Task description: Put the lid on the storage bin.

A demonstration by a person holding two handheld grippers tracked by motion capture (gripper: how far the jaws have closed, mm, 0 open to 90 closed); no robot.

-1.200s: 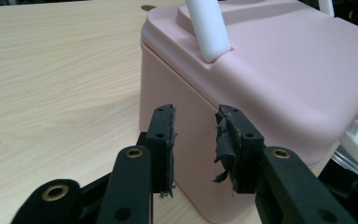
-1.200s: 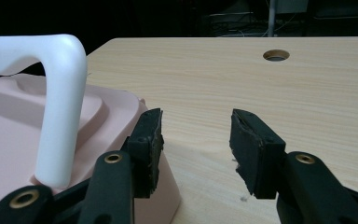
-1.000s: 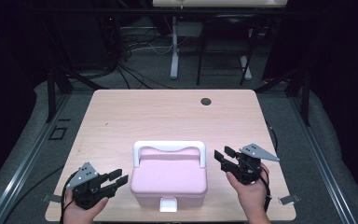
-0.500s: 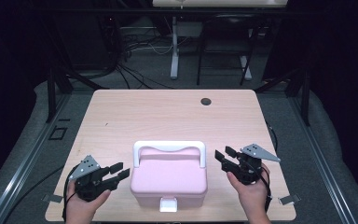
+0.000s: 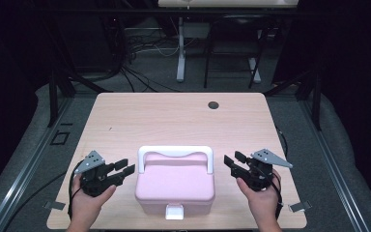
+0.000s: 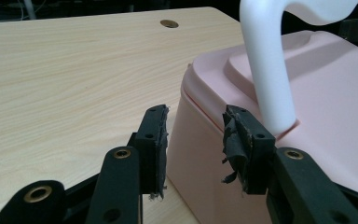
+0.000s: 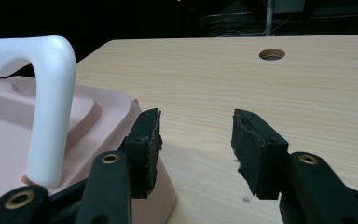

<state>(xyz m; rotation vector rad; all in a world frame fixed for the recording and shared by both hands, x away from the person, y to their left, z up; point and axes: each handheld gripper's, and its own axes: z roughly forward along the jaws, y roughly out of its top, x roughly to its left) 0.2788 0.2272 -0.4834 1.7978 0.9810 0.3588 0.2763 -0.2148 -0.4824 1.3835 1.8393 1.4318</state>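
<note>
Left tongs [image 5: 124, 169] stand spread with nothing pinched; their jaws have just been opening, tips just beside the pink box [image 5: 175, 186], whose left corner shows between them in the left gripper view. Right tongs [image 5: 232, 161] gape too, empty, near the box's right side. Both hands come in low from the counter's [image 5: 174, 116] near edge, tongs angled inward. Since a second ago the left hand has shifted closer to the box; the right has kept still

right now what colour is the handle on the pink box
White. The handle arches over the pink box; it shows best in the high view.
</note>
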